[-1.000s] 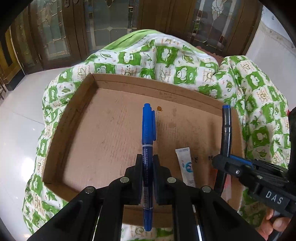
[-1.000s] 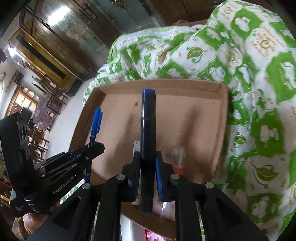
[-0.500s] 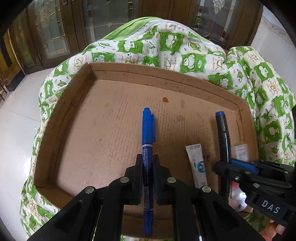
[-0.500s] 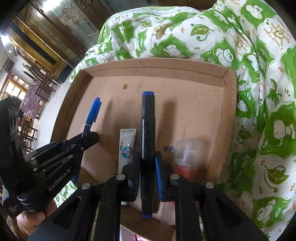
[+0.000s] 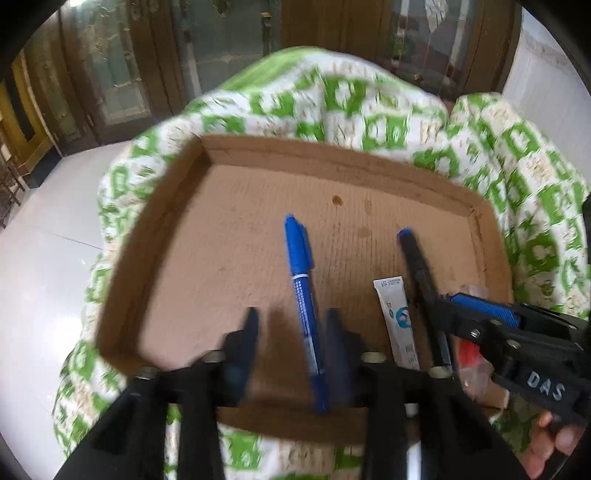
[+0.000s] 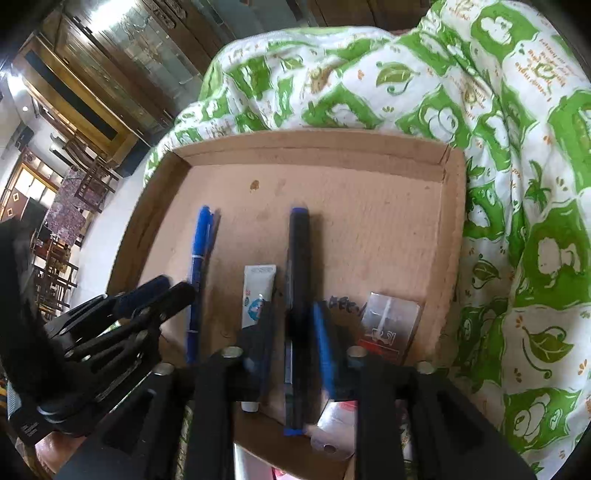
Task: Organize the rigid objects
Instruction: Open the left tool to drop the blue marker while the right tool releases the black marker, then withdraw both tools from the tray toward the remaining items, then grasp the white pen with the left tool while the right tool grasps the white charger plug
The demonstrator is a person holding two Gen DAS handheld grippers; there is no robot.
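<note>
Dark wooden glazed doors [image 5: 122, 74] behind. Pale glossy tiled floor [image 5: 40, 258] at left. White wall [image 5: 543, 66] at right. Wooden chairs [image 6: 55, 266] in far room; bright ceiling lights [image 6: 110, 14].

support: green-white quilt [image 6: 517, 184] (likely a bed) | on it: cardboard tray [image 6: 452, 221]
</note>
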